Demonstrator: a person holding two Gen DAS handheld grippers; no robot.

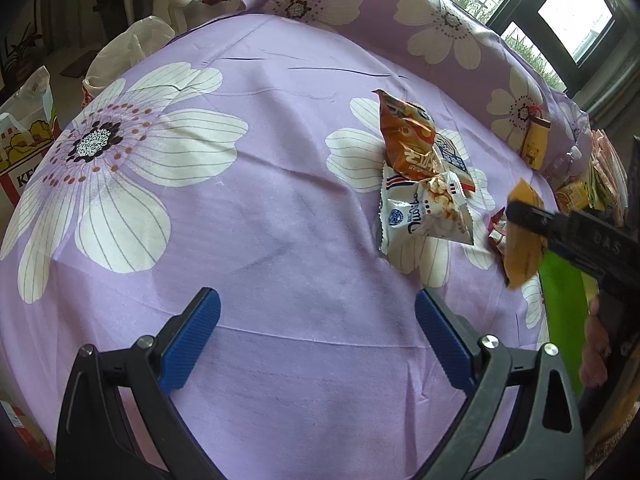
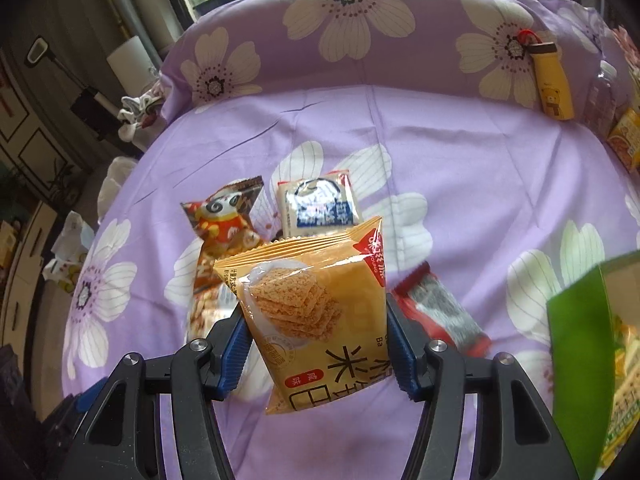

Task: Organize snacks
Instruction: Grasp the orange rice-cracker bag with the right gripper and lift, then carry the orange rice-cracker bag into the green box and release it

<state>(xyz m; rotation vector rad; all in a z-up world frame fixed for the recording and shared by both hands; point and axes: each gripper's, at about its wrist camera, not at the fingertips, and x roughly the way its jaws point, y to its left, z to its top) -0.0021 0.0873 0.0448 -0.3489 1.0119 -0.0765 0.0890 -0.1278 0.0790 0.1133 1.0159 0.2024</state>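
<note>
right now the right gripper is clamped on a yellow rice cracker packet, its blue pads pressing the packet's two side edges, and the packet is lifted clear of the purple flowered sheet. just beyond the packet's far edge lies a white and blue snack pack, and to the far left of the jaws an orange packet with a cartoon panda sits on the sheet. beside the right finger, lower down on the sheet, lies a red and grey wrapper, slightly blurred. off to the right of the tool stands a green box with more packets inside it. far ahead and to the right, a yellow bottle with a bear leans against the flowered cushion.

the left gripper hangs over a bare stretch of the sheet with its jaws spread wide and nothing between them. ahead and to its right lie an orange packet and a white popcorn bag, overlapping. further right, the other gripper's black finger crosses the held yellow packet, and a hand shows at the edge.
</note>
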